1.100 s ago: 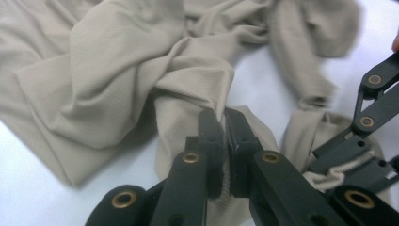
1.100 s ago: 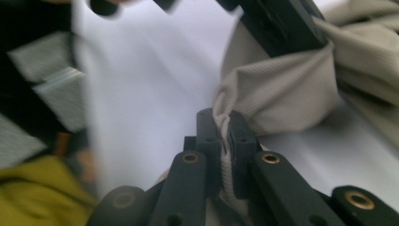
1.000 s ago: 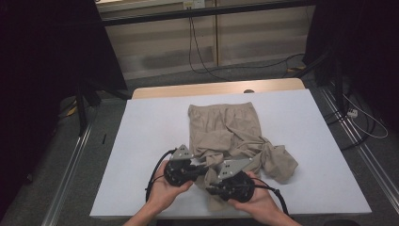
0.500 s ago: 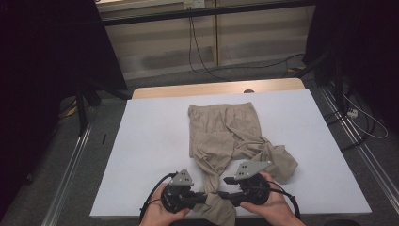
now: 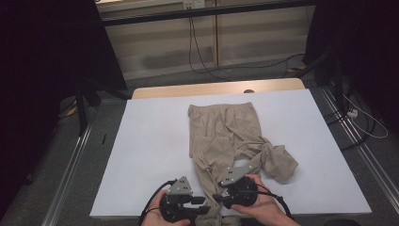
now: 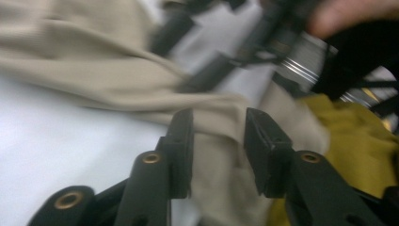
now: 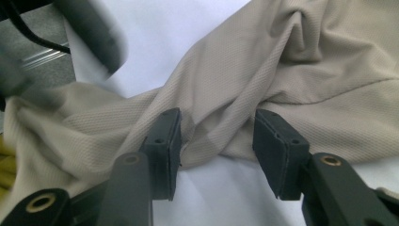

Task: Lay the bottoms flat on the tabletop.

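at the near edge: beige trousers are laid flat on the white bench, one leg run down to the front edge between the two tools.
left gripper: its fingers have just been opening; cloth of the near leg lies between them, not pinched.
right gripper: its fingers have just been closing slightly; a twisted fold lies in the gap, unpressed.
step done well: the twist should be flattened before any new pinch is taken, one layer only.
high view: the bunched other leg at the right is revealed.
gripper views: the open gaps and a yellow cloth are revealed.
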Demonstrator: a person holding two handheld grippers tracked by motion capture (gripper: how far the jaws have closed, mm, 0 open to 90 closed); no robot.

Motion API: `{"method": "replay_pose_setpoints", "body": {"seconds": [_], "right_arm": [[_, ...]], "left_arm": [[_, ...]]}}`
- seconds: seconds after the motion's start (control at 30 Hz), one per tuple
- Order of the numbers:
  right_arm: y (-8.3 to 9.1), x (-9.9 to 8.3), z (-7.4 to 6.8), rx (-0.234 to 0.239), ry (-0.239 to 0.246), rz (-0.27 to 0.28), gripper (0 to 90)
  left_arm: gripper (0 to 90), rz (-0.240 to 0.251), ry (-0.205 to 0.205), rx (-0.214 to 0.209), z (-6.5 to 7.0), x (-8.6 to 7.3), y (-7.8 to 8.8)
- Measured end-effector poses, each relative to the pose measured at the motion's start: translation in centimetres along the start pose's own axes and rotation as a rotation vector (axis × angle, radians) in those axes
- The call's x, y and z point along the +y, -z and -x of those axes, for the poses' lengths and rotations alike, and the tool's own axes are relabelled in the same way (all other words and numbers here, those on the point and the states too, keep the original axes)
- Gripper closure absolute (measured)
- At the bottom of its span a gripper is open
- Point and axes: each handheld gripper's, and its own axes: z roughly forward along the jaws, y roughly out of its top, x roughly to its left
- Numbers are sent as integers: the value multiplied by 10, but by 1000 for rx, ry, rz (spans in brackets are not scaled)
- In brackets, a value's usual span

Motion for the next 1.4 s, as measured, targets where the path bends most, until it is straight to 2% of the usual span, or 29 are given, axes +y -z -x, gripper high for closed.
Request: {"method": "replay_pose_setpoints", "body": {"seconds": [0.07, 0.1, 0.17, 0.2, 0.23, 0.47, 0.53, 0.6, 0.67, 0.73, 0.8, 0.9, 0.97, 1.0, 1.07, 1.1, 1.13, 1.2, 1.3, 1.4], "right_arm": [[0, 1, -1, 26, 9, 1, 754], [0, 0, -2, 44, 8, 2, 810], [1, -1, -7, 39, 11, 0, 879], [3, -1, -8, 35, 26, -10, 891], [5, -2, -9, 56, 17, -11, 892], [25, -17, -28, 129, 16, -25, 892], [29, -21, -34, 131, 22, -31, 861], [34, -24, -34, 119, 1, -24, 716], [38, -21, -26, 92, -18, 12, 645], [42, -17, -13, 69, -50, 56, 646], [43, -11, 1, 18, -79, 79, 662], [33, -1, 18, -65, -68, 55, 659], [21, 3, 27, -64, -88, 30, 640], [14, 5, 28, -71, -78, 20, 605], [2, 6, 30, -64, -79, 2, 582], [-4, 6, 30, -76, -70, -13, 599], [-7, 6, 28, -96, -48, -4, 665], [-5, 7, 27, -94, -49, -8, 833], [3, 4, 29, -86, -71, 14, 873], [18, 3, 33, -81, -94, 55, 875]], "left_arm": [[635, 19, 1, 33, -7, 0, 0], [627, 21, 5, 43, -10, 0, 0], [624, 29, 11, 54, -15, 0, -3], [624, 22, 4, 63, -16, 1, -4], [621, 28, 6, 72, -17, 0, -5], [636, 4, -29, 71, -12, 1, -14], [651, -2, -33, 80, -10, 1, -16], [656, -9, -36, 80, -11, 1, -17], [655, -12, -37, 89, -13, 2, -17], [639, -5, -36, 99, -16, 2, -17], [599, 3, -34, 118, -19, 2, -16], [493, 25, -29, 157, -22, 3, -14], [456, 42, -27, 178, -25, 4, -13], [421, 46, -27, 186, -26, 4, -13], [411, 57, -25, 196, -27, 4, -11], [405, 60, -20, 201, -27, 4, -11], [401, 58, -24, 205, -28, 4, -10], [395, 62, -25, 212, -28, 4, -10], [390, 72, -18, 216, -29, 5, -10], [390, 82, -21, 220, -31, 8, -14]]}}
